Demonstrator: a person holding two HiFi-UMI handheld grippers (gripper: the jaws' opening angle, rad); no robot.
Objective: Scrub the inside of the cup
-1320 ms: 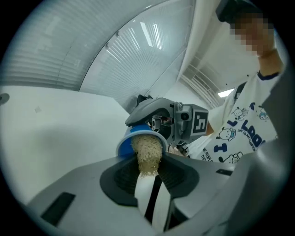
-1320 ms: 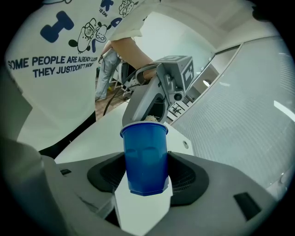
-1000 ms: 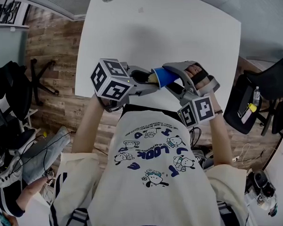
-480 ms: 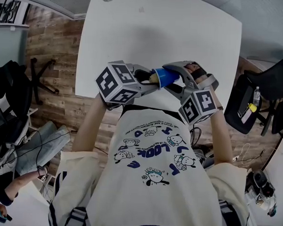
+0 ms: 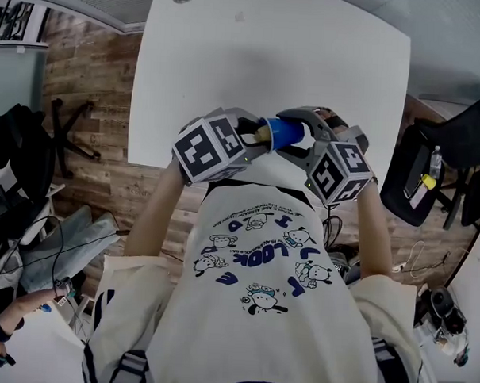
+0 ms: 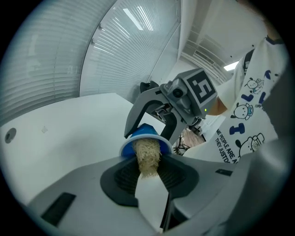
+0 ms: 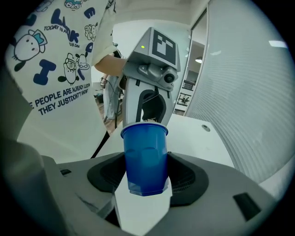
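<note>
while the right gripper (image 7: pixel 145 180) clamps the blue plastic cup (image 7: pixel 145 152) by its lower wall, jaws closed part-way onto it, the cup hangs tipped above the near edge of the white table (image 5: pixel 270 53), mouth towards the left gripper (image 6: pixel 148 173). that gripper's jaws are narrowed onto a tan fibrous scrub pad (image 6: pixel 146 154) (loofah-like), whose far end sits inside the rim. good scrubbing likely calls for counter-rolling both wrists, pressing the pad against the inner wall without crushing the thin cup.
</note>
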